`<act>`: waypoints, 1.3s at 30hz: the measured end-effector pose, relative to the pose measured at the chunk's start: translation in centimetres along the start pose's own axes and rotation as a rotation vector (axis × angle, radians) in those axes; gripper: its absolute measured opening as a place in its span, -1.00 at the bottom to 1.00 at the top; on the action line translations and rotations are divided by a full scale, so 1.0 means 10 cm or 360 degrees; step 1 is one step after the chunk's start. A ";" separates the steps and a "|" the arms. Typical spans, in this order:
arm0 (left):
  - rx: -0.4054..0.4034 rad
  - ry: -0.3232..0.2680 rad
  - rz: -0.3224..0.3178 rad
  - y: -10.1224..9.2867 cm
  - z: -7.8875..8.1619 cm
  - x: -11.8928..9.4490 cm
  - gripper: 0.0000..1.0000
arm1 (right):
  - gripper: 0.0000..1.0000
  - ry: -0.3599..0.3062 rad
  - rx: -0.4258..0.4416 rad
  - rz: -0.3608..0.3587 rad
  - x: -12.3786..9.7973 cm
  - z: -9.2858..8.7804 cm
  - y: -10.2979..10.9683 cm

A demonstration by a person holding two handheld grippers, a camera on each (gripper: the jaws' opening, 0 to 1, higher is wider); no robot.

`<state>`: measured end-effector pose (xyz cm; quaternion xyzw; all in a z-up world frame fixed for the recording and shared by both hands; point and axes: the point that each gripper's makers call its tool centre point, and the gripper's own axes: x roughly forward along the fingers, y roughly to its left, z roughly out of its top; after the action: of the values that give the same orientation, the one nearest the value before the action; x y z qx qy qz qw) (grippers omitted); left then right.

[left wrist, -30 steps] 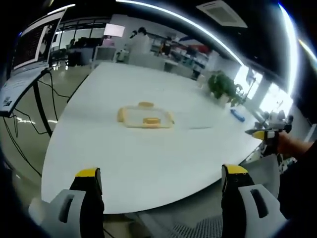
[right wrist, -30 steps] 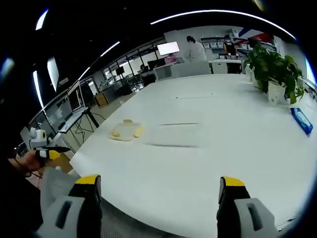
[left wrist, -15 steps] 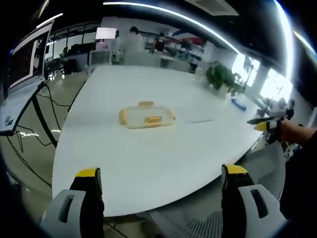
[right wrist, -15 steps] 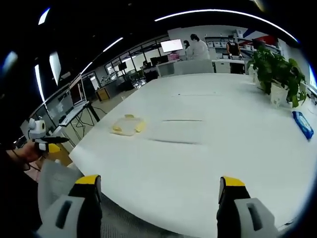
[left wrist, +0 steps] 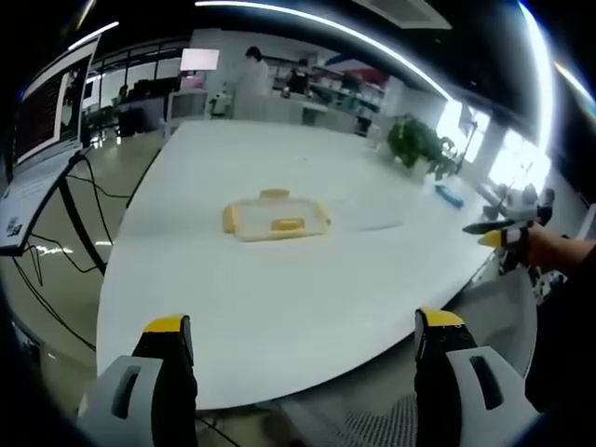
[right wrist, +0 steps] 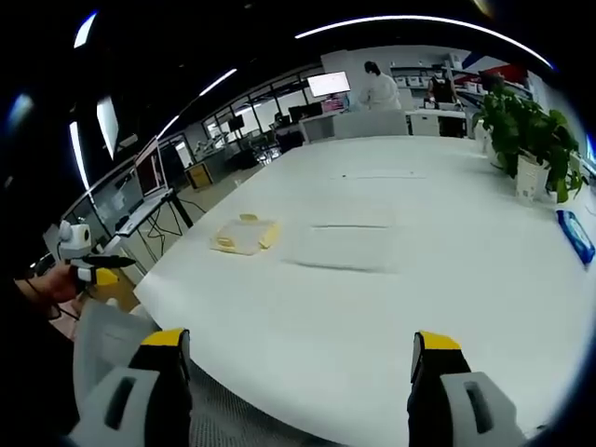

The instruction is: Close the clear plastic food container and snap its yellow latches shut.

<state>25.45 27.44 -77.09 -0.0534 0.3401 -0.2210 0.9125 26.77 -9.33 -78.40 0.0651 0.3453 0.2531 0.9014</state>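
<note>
The clear plastic food container (left wrist: pixel 275 217) lies on the white table (left wrist: pixel 279 298), toward the table's left half in the left gripper view, with yellow latches (left wrist: pixel 287 224) visible on its near, far and left sides; whether the lid is fully seated cannot be told. In the right gripper view the same container (right wrist: pixel 243 236) appears small and far off near the table's left edge. The left gripper (left wrist: pixel 303 326) hangs short of the table's near edge, well apart from the container, its yellow-tipped jaws spread wide and holding nothing. The right gripper (right wrist: pixel 298 340) is likewise over the near edge, jaws wide and empty. Each gripper also shows at the side of the other's view, held in a hand. A potted plant (right wrist: pixel 531 135) and a blue object (right wrist: pixel 577 237) stand at the table's right side. A person in white (left wrist: pixel 250 79) stands beyond the far end.
</note>
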 end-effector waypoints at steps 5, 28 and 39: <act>0.0004 0.0006 -0.0012 0.00 -0.01 0.04 0.95 | 0.99 0.0022 0.0003 -0.0059 0.00 -0.01 -0.09; 0.0029 0.0034 0.0004 0.07 0.03 0.13 0.98 | 0.98 0.0012 0.0005 -0.0032 0.12 0.06 -0.09; 0.0081 0.0044 0.0008 0.12 0.05 0.16 0.98 | 0.95 0.0020 -0.0115 0.0029 0.23 0.16 0.04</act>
<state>27.32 27.83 -77.93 -0.0264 0.3470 -0.2281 0.9093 29.08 -7.72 -78.47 0.0338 0.3410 0.2740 0.8986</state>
